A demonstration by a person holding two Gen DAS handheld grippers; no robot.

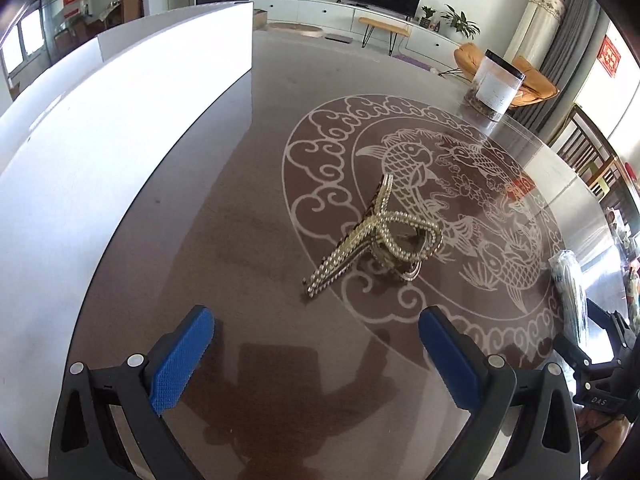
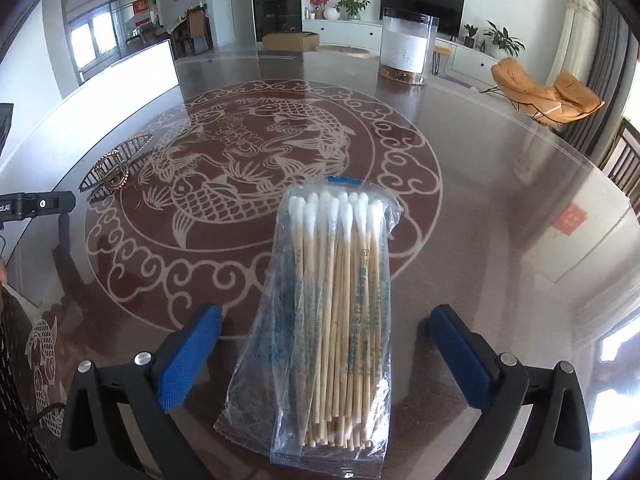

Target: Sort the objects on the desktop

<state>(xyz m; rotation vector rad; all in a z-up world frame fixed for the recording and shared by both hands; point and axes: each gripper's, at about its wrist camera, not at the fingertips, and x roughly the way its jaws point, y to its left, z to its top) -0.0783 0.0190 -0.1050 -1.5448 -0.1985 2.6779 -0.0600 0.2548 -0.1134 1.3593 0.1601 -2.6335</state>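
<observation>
Left gripper (image 1: 316, 334): jaws spread wide, blue pads clear of everything, nothing between them. Right gripper (image 2: 326, 332): jaws fully apart, astride the near half of the bag of cotton swabs (image 2: 328, 320); pads stand off from the plastic on both sides, no contact visible.

Surface: round dark-brown table (image 1: 224, 240) under glossy glass, pale carp-and-cloud medallion (image 2: 256, 168) at its centre; strong window reflections. White panel (image 1: 120, 128) stands along the left edge. Room beyond: television, white low cabinet, potted plants, orange chairs.

Other items: clear jar (image 2: 408, 50) with white label, dark lid and brownish contents, upright at the far side of the table, well apart from both grippers. Nothing lies between either gripper and its nearest object.

Task items: rhinestone hair claw (image 1: 380, 236) lies on the medallion's edge, ahead of the left gripper, slightly right of centre, apart from its pads. Swab bag lies flat, cotton tips pointing away from the right gripper.
</observation>
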